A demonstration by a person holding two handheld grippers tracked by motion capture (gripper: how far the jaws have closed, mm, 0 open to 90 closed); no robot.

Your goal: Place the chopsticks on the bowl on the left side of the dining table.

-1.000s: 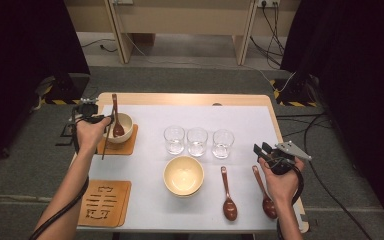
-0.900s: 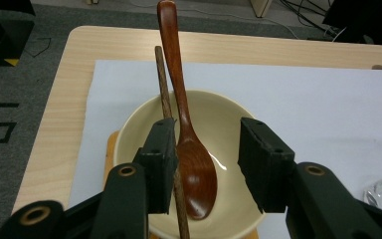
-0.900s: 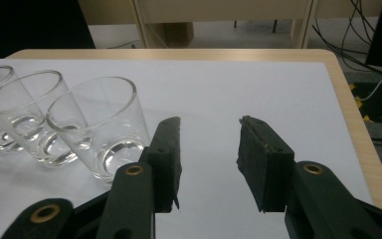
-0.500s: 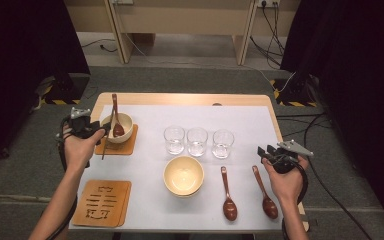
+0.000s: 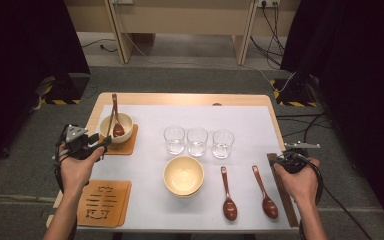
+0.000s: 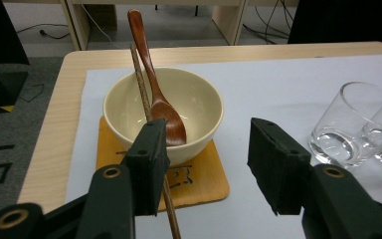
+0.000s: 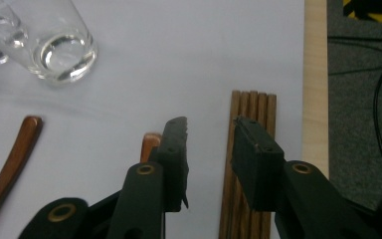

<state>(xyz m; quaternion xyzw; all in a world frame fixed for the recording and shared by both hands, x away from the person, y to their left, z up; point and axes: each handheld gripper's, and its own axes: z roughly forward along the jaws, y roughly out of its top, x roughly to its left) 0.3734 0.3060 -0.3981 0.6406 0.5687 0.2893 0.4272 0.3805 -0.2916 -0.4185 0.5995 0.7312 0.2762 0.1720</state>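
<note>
A cream bowl (image 5: pixel 116 125) (image 6: pixel 129 107) stands on a wooden coaster (image 5: pixel 130 144) (image 6: pixel 199 181) at the left. In it lean a brown spoon (image 5: pixel 116 120) (image 6: pixel 154 89) and a chopstick (image 6: pixel 140 84). My left gripper (image 5: pixel 102 142) (image 6: pixel 206 144) is just short of the bowl. Its jaws have just been opening, and the chopstick's lower end runs loose beside the left jaw. My right gripper (image 5: pixel 282 159) (image 7: pixel 210 132) hovers over a bundle of chopsticks (image 5: pixel 281 192) (image 7: pixel 252 104) at the mat's right edge. Its jaws have been closing, with nothing pressed between them.
Three glasses (image 5: pixel 174 139) (image 5: pixel 197 141) (image 5: pixel 223 143) stand in a row mid-table. A second cream bowl (image 5: pixel 183 175) sits in front of them. Two brown spoons (image 5: pixel 227 195) (image 5: pixel 264 192) lie to its right. A bare coaster (image 5: pixel 105 202) lies front left.
The left hand has drawn back from the bowl toward the near left, its jaws wider, leaving the chopstick. The right hand has shifted right, over the chopstick bundle, its jaws narrower.
</note>
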